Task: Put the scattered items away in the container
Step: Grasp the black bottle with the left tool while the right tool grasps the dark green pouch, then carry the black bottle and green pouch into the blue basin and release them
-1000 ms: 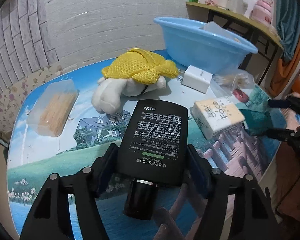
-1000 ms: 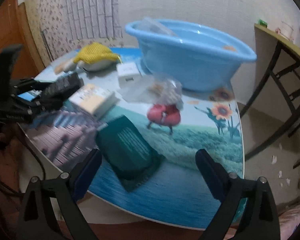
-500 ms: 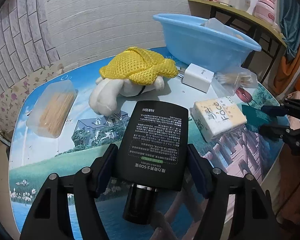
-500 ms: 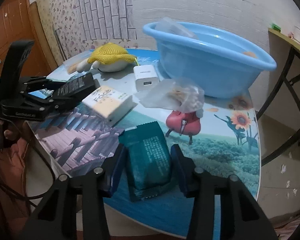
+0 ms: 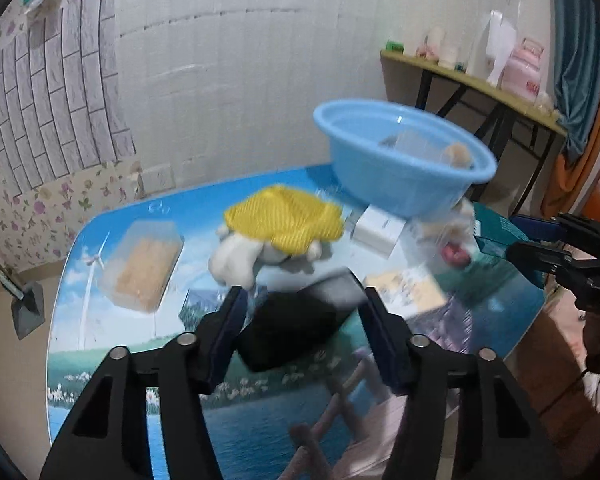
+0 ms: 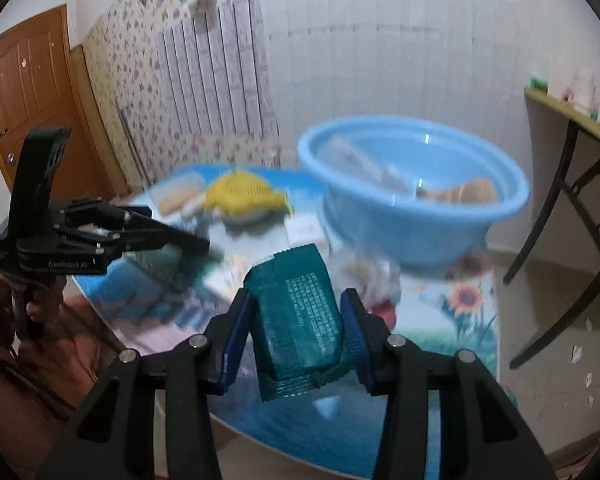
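Note:
My left gripper (image 5: 302, 324) is shut on a black tube (image 5: 296, 324) and holds it above the table. My right gripper (image 6: 298, 332) is shut on a dark green packet (image 6: 300, 316), lifted off the table; the packet also shows in the left wrist view (image 5: 496, 232). The blue basin (image 6: 412, 208) stands at the table's far side (image 5: 400, 160) with a clear bag and a tan item inside. On the table lie a yellow mesh cloth over a white plush toy (image 5: 284, 224), a white box (image 5: 378, 228), a tissue pack (image 5: 404, 292) and a clear box of sticks (image 5: 144, 268).
A clear bag with a red item (image 6: 376, 284) lies in front of the basin. A side table with bottles and cups (image 5: 480, 80) stands to the right. The picture-print tabletop (image 5: 100, 360) ends close to both grippers.
Both grippers have risen off the table with their items and the views are blurred by motion. The right gripper closed on the green packet and lifted it.

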Available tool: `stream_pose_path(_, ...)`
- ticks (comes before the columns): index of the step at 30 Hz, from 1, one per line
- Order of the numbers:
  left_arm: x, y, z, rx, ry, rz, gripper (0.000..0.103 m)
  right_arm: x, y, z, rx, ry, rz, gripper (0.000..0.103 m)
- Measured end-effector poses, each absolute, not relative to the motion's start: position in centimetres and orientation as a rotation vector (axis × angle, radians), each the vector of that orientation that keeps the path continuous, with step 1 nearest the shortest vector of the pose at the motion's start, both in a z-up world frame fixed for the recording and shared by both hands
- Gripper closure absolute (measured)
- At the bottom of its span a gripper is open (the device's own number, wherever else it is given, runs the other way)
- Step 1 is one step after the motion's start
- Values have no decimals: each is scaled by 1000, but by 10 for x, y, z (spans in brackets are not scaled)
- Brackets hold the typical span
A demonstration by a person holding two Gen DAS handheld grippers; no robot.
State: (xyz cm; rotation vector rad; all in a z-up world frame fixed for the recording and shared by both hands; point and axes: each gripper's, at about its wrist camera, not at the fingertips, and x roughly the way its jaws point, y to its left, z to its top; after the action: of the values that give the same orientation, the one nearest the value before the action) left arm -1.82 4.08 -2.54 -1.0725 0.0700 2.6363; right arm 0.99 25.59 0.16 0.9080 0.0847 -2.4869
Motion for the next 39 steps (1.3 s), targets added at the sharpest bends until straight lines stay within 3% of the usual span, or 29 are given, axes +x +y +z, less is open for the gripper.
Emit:
stream_pose_path(1, -20, 41, -22, -1058, 56, 2631, 64, 10, 257, 7, 885, 72, -2497, 58)
stream_pose_path(2, -21, 42, -19, -1048, 53, 2627, 67, 10, 257, 12, 871, 59, -2503, 58)
stream_pose_path(8, -28, 48, -30, -1087, 85, 2604, 66, 2, 261, 20, 856, 13, -2520, 58)
stream_pose_path(11, -26, 47, -37, -1100, 82, 2598, 59, 0, 261, 8, 888, -16, -2508, 58)
stream_pose_path(23, -34, 44, -63, -1190, 80, 2571, 59, -10, 259, -12, 1000, -45, -2468, 58)
stream_pose_path(24, -35, 43, -65, -1201, 80, 2572, 68, -11, 258, -13, 1005, -43, -2468, 58)
stream_pose_path(25, -34, 43, -65, -1191, 64, 2569, 83, -11, 258, -13, 1007, -42, -2469, 58)
stream_pose_path(39, -28, 39, -9, -985, 15, 2651, 84, -10, 255, 19, 880, -68, -2530, 58)
